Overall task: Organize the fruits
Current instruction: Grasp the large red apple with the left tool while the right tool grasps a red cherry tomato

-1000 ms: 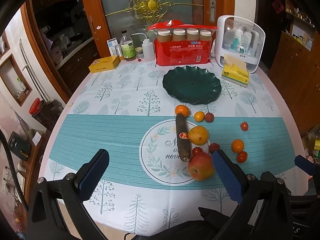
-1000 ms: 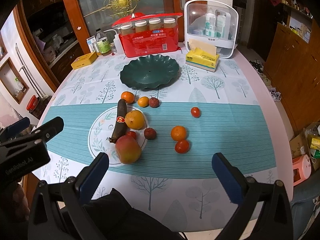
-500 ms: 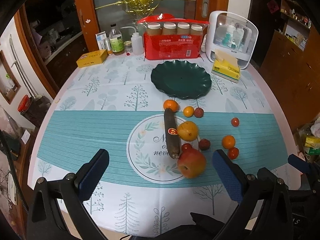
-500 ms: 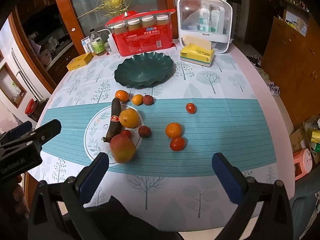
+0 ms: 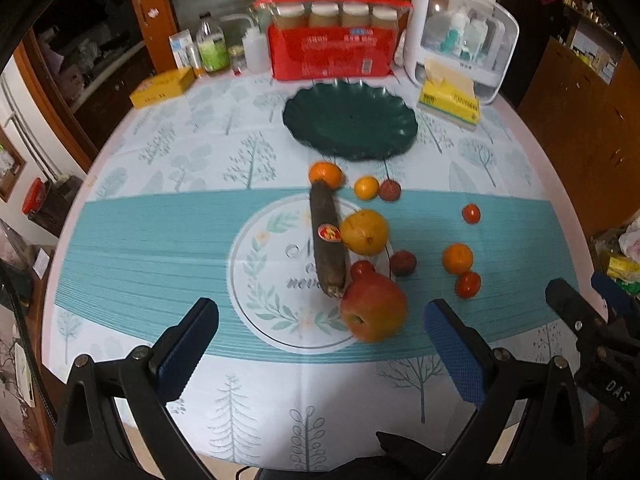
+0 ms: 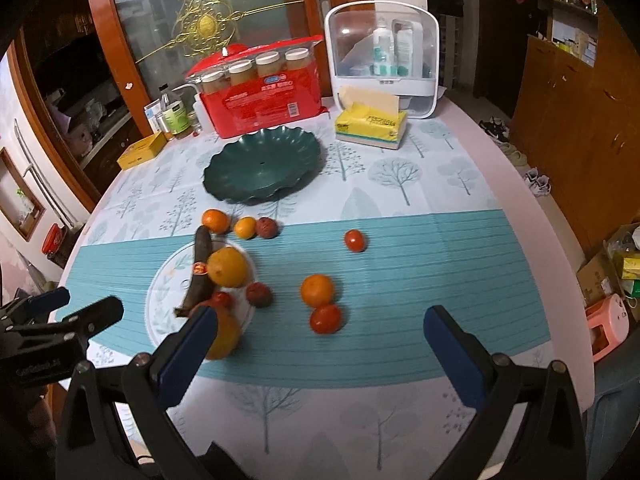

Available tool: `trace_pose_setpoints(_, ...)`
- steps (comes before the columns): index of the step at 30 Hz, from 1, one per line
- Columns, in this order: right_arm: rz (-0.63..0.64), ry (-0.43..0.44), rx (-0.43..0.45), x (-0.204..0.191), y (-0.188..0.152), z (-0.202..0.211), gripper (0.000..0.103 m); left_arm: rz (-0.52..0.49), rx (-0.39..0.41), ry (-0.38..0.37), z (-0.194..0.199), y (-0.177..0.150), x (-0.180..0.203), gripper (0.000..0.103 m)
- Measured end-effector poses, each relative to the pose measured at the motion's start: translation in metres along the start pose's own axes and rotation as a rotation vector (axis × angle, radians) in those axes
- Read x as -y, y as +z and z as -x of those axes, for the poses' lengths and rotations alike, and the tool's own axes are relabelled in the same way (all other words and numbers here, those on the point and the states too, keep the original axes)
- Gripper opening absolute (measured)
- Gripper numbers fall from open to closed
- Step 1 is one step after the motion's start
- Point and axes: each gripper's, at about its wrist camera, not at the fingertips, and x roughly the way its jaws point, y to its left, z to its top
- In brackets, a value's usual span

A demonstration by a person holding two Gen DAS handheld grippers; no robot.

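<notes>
A dark green scalloped plate stands empty at the back of the table. In front of it lie a blackened banana, a yellow orange, a large red-yellow apple, small oranges, tomatoes and dark red fruits. My left gripper is open, above the near table edge just before the apple. My right gripper is open too, near the front edge, its left finger overlapping the apple.
A red pack of jars, a white cosmetics case, a yellow tissue pack, bottles and a yellow box line the far edge. Wooden cabinets stand to the right. Each gripper shows at the other view's side.
Both grippers have moved forward and lower toward the fruit cluster, so the fruits look bigger and nearer. Both stay open; no fruit has moved.
</notes>
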Motion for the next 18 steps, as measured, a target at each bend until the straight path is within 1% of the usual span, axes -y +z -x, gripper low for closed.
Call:
trace_pose_setpoints(5, 0.047, 0.006, 0.005, 0.01, -0.005, -0.021, 0.103, 0.025, -0.09, -0.05, -0.029, 0.0, 0.004, 0.102)
trace_pose_setpoints(9, 0.083, 0.019, 0.005, 0.015, -0.009, -0.036, 0.103, 0.033, -0.146, -0.058, -0.05, 0.001, 0.01, 0.102)
trace_pose_setpoints(13, 0.111, 0.042, -0.039, 0.015, -0.013, -0.058, 0.101, 0.047, -0.208, -0.053, -0.071, 0.002, 0.015, 0.102)
trace_pose_setpoints(16, 0.144, 0.058, -0.075, 0.013, -0.018, -0.074, 0.098, 0.07, -0.249, -0.069, -0.087, 0.002, 0.014, 0.102)
trace_pose_setpoints(18, 0.162, 0.069, -0.101, 0.011, -0.022, -0.084, 0.094, 0.092, -0.286, -0.093, -0.098, 0.002, 0.013, 0.102)
